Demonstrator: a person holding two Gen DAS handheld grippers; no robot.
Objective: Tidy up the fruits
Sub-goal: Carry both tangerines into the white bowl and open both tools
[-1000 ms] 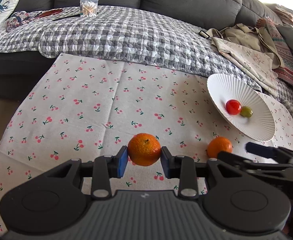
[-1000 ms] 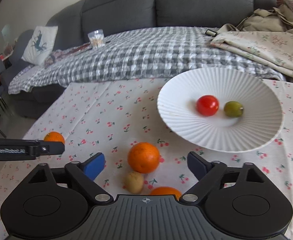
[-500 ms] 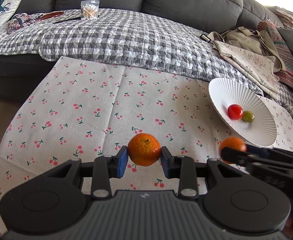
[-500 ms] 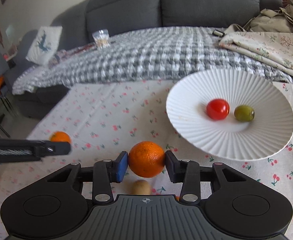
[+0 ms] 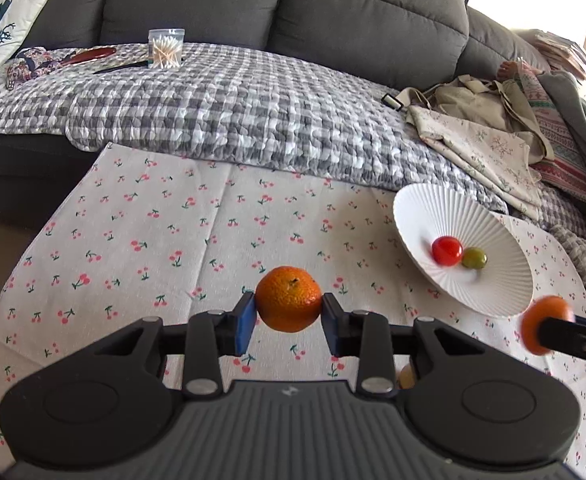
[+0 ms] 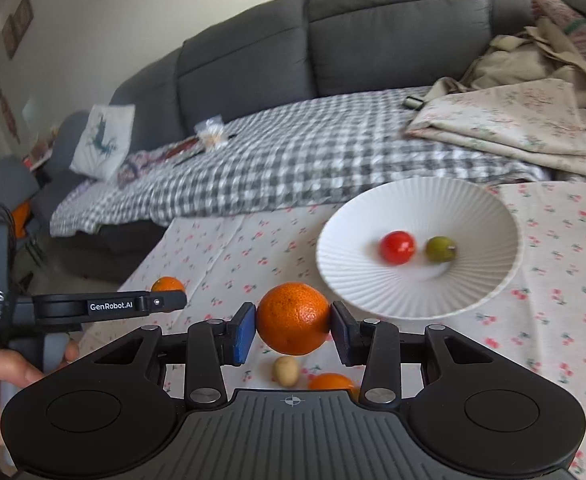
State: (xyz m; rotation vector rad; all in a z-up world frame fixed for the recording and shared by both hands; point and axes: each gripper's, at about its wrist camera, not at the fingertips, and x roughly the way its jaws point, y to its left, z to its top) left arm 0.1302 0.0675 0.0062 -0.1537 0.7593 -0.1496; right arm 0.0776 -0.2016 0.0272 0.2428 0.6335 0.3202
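Between the blue pads of my right claw (image 6: 293, 330) sits a mandarin (image 6: 293, 318), pinched at its widest girth so the round skin cannot squirt out; the jaws have just been closing and now press it on both sides. I carry it clear of the cherry-print cloth (image 6: 553, 280) on the bench, aimed toward the white ribbed plate (image 6: 353, 280) just ahead, which I judge to be where the fruit belongs. My left claw (image 5: 289, 322) is likewise clamped on a second mandarin (image 5: 289, 298), gripped across the middle with its stem end up, waiting off to the left, well apart from the plate, so the two claws do not crowd each other. Inside the plate lie a cherry tomato (image 6: 398, 247) and a small green fruit (image 6: 440, 249), side by side near the centre, leaving room beside them. Under my right claw a small yellowish fruit (image 6: 285, 370) and another orange one (image 6: 331, 382) rest on the cloth, not yet collected.
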